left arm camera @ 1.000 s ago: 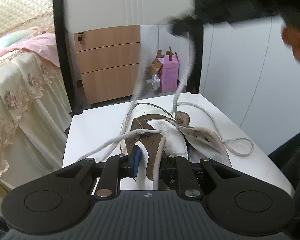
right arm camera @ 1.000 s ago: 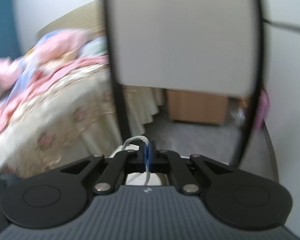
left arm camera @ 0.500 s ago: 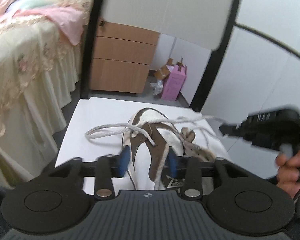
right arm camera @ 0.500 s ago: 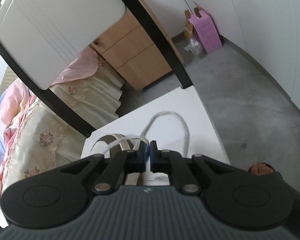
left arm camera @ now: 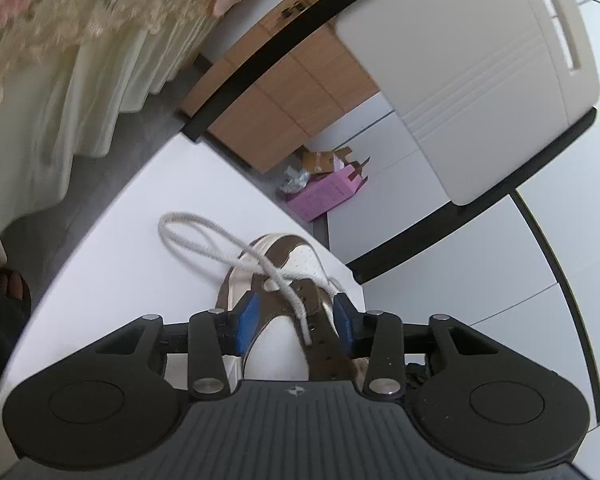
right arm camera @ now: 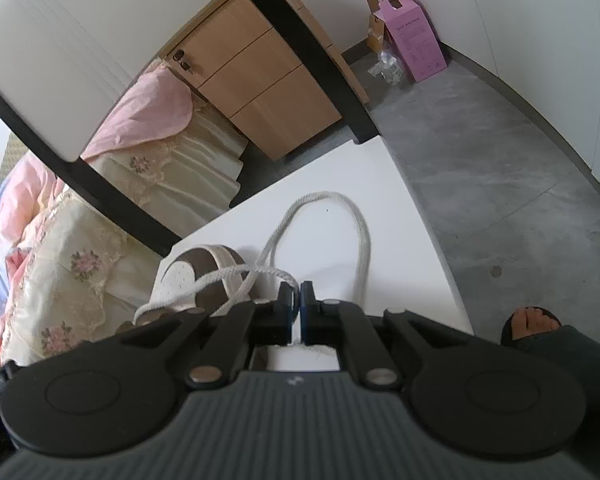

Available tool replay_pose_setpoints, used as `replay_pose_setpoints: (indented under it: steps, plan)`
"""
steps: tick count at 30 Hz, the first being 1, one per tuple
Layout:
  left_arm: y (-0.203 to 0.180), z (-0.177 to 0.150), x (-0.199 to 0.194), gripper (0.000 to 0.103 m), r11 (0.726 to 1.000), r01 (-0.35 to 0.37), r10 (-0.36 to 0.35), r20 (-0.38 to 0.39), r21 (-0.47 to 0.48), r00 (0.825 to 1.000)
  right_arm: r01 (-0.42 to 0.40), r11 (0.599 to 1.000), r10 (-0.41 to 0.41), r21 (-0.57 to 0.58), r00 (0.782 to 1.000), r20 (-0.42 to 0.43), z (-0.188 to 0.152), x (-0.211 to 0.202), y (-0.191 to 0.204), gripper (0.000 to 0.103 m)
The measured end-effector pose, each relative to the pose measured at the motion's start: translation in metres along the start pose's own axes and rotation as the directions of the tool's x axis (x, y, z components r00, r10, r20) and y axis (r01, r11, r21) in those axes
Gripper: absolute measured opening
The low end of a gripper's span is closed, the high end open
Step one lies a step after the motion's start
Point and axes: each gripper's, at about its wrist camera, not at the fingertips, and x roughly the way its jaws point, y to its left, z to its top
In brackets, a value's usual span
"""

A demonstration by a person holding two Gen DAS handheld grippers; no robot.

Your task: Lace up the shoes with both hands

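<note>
The left tool (left arm camera: pixel 296 322) sits nearest, its blue pads roughly half open and straddling the laced part of the shoe (left arm camera: pixel 284 280); whether the pads touch the shoe cannot be told. The shoe, brown and white, lies on the white counter (left arm camera: pixel 132 264), toe pointing away from the tool. A white lace (left arm camera: pixel 204 236) crosses the shoe's eyelets and loops out over the counter on the shoe's left.

In the right view, the right tool (right arm camera: pixel 296 312) is nearly closed, with only a thin gap between its pads, and the lace (right arm camera: pixel 356 232) appears to run into that gap, pinched there. From the tool the lace arcs out over the counter (right arm camera: pixel 400 216) to the shoe's right and comes back to the shoe (right arm camera: pixel 204 276).

Past the shoe stand the black frame and pale back of a chair (left arm camera: pixel 480 72). Beyond it are a wooden drawer unit (left arm camera: pixel 296 92), a pink box (left arm camera: pixel 324 196) on the grey floor, and a bed (left arm camera: pixel 52 40) with a floral cover.
</note>
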Motion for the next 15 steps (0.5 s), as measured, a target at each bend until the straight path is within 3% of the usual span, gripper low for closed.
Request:
replay_pose_setpoints:
  steps: [2,4,6,8,11,15]
  plan:
    - [0.001,0.001,0.004,0.043,1.000,0.007,-0.007,-0.012,-0.006,1.000,-0.002,1.000,0.001,0.021,1.000,0.004,0.001,0.000,-0.003,0.008]
    - [0.002,-0.001,0.007,0.035,1.000,0.013,-0.013,-0.019,0.002,1.000,0.000,0.999,0.000,0.038,1.000,0.011,0.001,-0.001,-0.004,0.024]
    - [0.002,-0.003,0.008,0.028,1.000,0.019,-0.019,-0.022,0.011,1.000,0.000,0.999,-0.001,0.044,1.000,0.023,0.002,-0.003,-0.005,0.032]
    - [0.002,-0.003,0.008,0.013,1.000,0.024,-0.024,-0.023,0.012,0.999,-0.002,0.999,0.001,0.051,0.999,0.034,0.002,-0.005,-0.005,0.033]
    - [0.004,-0.003,0.007,0.005,0.999,0.036,-0.036,-0.025,0.005,0.999,-0.003,0.997,-0.001,0.076,0.999,0.047,0.002,-0.008,-0.008,0.034]
    - [0.001,-0.004,0.004,0.003,0.999,0.043,-0.043,-0.019,0.020,0.999,-0.011,0.993,0.001,0.114,0.996,0.087,0.002,-0.016,-0.011,0.038]
